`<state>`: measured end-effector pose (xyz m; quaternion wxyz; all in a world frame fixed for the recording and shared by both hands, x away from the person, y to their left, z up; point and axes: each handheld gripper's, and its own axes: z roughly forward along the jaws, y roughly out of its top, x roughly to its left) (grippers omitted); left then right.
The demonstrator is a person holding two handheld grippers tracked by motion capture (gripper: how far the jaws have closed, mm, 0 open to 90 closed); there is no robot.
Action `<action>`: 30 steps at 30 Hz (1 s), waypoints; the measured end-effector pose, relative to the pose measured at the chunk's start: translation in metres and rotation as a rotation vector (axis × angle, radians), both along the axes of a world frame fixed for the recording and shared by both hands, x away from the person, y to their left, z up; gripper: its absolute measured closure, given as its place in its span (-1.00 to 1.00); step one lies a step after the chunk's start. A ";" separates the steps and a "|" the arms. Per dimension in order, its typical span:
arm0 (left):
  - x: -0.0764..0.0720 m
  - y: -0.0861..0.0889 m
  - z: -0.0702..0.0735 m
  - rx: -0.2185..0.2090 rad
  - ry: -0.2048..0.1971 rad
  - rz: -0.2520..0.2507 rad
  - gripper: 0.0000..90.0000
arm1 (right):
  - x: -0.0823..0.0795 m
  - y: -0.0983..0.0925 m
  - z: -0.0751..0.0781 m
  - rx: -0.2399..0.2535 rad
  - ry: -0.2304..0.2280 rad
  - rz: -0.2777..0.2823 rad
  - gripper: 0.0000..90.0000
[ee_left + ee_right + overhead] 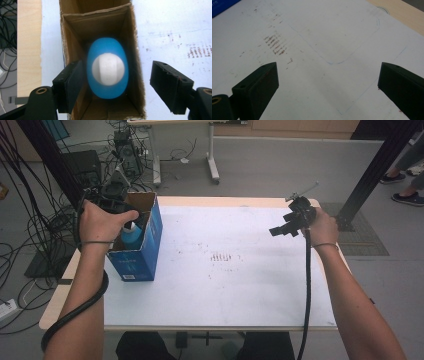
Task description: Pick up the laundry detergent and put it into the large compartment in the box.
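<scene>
An open blue cardboard box [145,251] stands at the table's left edge. Inside it a blue bottle [132,238] with a white cap stands upright. My left gripper [131,220] hangs over the box mouth, pointing down, open. In the left gripper view the bottle [107,44] sits between the wide-apart jaws of the left gripper [117,72]: one jaw is inside the box [72,42] beside the bottle, the other outside the box's wall. My right gripper [286,228] is held above the table's far right, open; nothing lies between the jaws of the right gripper [328,75].
A white sheet [225,290] covers the table, with brown smudges [221,257] near its middle. Cables and equipment crowd the floor to the left [30,235]. A black frame post [376,175] stands past the right corner. Another table's legs [213,167] are behind.
</scene>
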<state>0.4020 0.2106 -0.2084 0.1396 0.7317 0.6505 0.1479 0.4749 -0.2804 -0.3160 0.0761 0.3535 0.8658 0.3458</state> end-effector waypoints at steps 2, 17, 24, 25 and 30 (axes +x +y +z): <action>-0.002 -0.002 0.004 -0.003 -0.012 -0.004 -0.48 | 0.000 0.000 0.000 -0.002 0.002 0.000 -0.93; -0.010 -0.020 0.026 0.008 -0.031 -0.030 -0.82 | 0.001 0.000 -0.002 0.001 0.007 0.000 -0.93; -0.016 -0.033 0.034 0.016 -0.033 -0.061 -0.84 | 0.001 0.001 -0.002 -0.004 0.007 -0.003 -0.93; -0.016 -0.035 0.035 0.023 -0.032 -0.064 -0.84 | 0.001 0.001 -0.002 -0.001 0.006 -0.002 -0.93; -0.020 -0.049 0.039 0.030 -0.030 -0.099 -0.84 | 0.000 0.002 -0.002 0.005 0.009 -0.001 -0.93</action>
